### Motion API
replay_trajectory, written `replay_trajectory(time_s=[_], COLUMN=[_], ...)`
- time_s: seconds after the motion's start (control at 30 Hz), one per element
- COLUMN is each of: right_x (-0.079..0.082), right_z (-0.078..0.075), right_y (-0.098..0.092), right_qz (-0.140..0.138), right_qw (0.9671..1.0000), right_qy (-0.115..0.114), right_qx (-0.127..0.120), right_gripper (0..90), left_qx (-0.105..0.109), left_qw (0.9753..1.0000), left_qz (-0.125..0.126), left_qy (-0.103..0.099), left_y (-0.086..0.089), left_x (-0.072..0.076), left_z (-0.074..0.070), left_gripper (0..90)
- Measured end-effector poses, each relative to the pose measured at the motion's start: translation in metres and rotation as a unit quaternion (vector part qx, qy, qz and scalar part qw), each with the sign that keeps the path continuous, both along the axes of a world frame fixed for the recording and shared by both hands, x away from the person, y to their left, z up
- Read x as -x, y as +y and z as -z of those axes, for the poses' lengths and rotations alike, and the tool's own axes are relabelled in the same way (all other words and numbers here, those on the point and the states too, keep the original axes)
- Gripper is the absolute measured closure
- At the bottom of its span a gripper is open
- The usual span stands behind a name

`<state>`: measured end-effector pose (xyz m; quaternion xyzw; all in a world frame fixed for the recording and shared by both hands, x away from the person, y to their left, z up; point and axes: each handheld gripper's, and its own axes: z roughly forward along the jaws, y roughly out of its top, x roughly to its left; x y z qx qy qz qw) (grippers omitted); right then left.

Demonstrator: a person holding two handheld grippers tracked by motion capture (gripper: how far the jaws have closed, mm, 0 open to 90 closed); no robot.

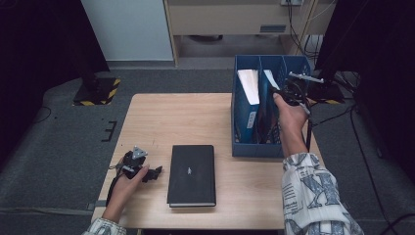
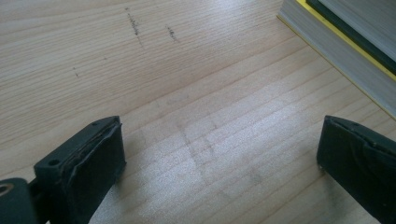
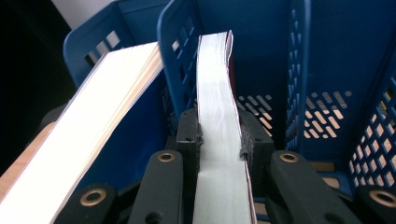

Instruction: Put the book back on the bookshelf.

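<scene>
The right tongs (image 3: 219, 140) are clamped across the page edge of a thin white-paged book with a dark red cover (image 3: 215, 93), which stands on edge in the middle slot of the blue perforated plastic file rack (image 1: 244, 147) at the right of the wooden tabletop (image 1: 161, 117). It looks light but floppy, its pages bowing above the jaws, so I judge a grip low and near the spine steadier. Its long axis runs from near to far along the slot, page edge up, while the left tongs (image 2: 219, 154) rest wide open and empty beside the black hardcover book (image 1: 192, 174).
</scene>
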<state>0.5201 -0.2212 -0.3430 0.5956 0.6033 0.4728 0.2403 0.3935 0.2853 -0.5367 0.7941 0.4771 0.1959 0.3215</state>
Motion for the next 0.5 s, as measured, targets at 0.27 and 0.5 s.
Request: replay_trajectory(time_s=[0.27,0.5], right_x=[-0.012,-0.022], right_z=[-0.001,-0.002], right_y=[0.002,0.010], right_qz=[0.017,0.027], right_qw=[0.9997,0.9992], right_qy=[-0.014,-0.020], right_qx=[0.007,0.023], right_gripper=[73.5,73.6], left_qx=[0.000,0.000], left_qw=[1.0000,1.0000], left_qz=[0.000,0.001], left_qy=[0.000,0.000], left_y=[0.000,0.000], left_x=[0.000,0.000], left_z=[0.000,0.000], left_gripper=[0.2,0.2])
